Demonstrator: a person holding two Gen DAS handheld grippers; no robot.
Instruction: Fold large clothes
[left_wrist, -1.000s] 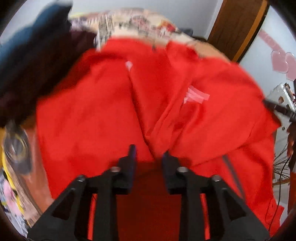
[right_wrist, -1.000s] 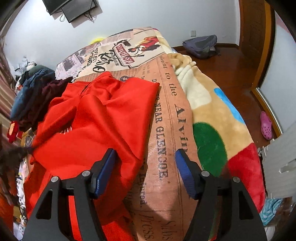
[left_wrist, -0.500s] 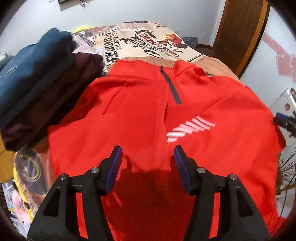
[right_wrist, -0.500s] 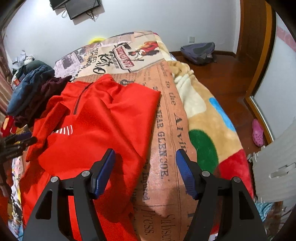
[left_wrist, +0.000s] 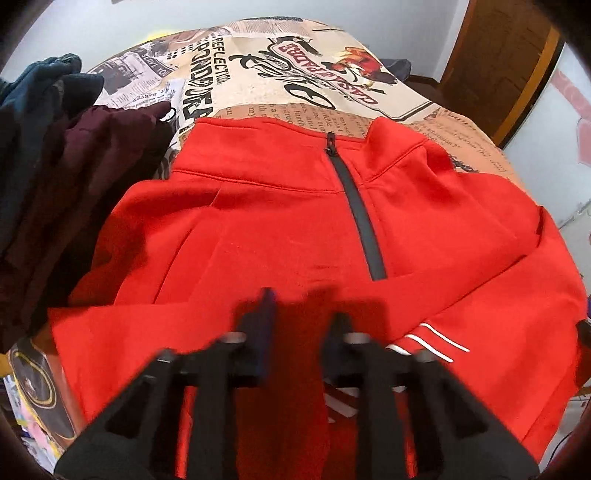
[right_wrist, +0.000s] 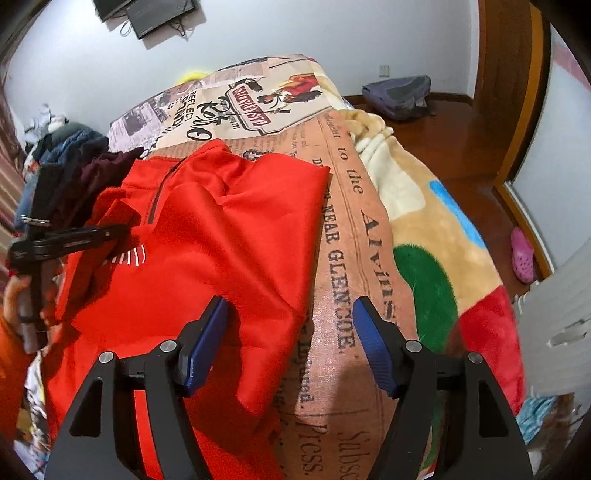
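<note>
Sweatshirt (left_wrist: 280, 236): we see it spread on the bed (right_wrist: 343, 258); one sleeve crosses, folding barely begun
Left gripper (left_wrist: 301, 325): fingers slightly parted, empty
Right gripper (right_wrist: 290, 343): fingers wide, empty

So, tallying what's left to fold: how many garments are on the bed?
3 at least: the red zip-neck sweatshirt spread flat, a maroon garment and a dark blue garment piled beside it; more may be hidden.

Red pullover (left_wrist: 288, 229), dark zip (left_wrist: 360, 218); newsprint-pattern bedcover (right_wrist: 343, 229).
</note>
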